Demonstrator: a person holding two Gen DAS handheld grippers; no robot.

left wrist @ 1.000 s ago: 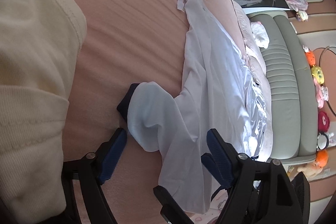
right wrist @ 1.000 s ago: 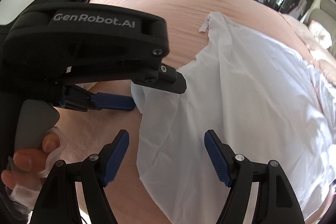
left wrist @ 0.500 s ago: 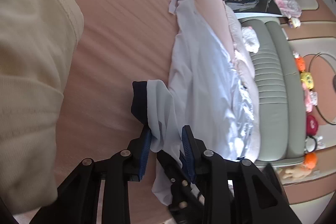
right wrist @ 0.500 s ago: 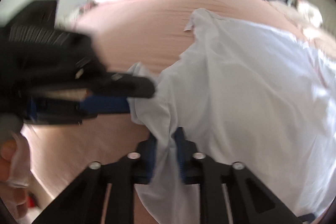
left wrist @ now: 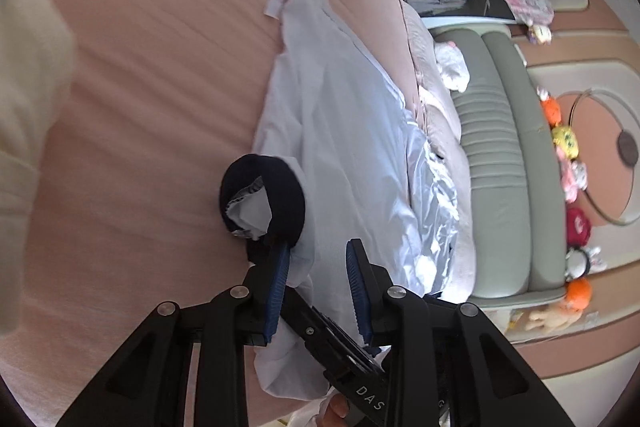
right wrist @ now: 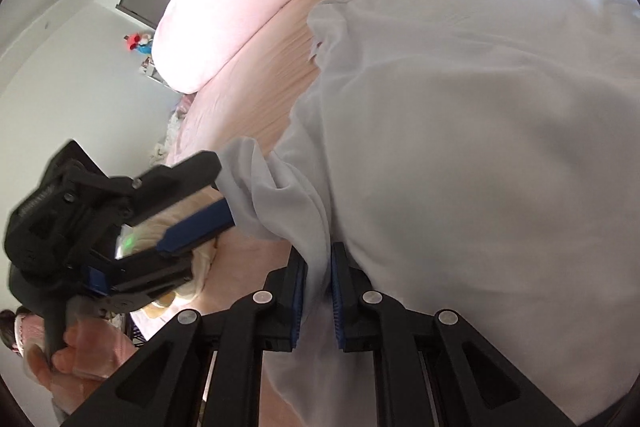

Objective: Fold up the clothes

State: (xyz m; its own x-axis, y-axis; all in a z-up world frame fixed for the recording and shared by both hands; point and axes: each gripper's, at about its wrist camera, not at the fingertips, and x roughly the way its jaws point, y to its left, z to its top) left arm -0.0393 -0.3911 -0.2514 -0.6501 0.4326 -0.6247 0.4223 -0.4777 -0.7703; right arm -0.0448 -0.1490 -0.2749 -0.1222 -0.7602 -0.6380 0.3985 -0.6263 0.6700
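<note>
Both my jaws have just closed: my left hand-held gripper [left wrist: 316,279] pinches the dark-cuffed sleeve [left wrist: 264,201], my right hand-held gripper [right wrist: 319,291] clamps the white garment [right wrist: 460,155] on the bed [left wrist: 160,67], so the fold can start.

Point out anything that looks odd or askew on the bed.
The white shirt lies crumpled, not flat: its sleeve is bunched between the left gripper and right gripper, and the dark cuff gapes open, showing the lining. Nothing looks torn or spilled.
</note>
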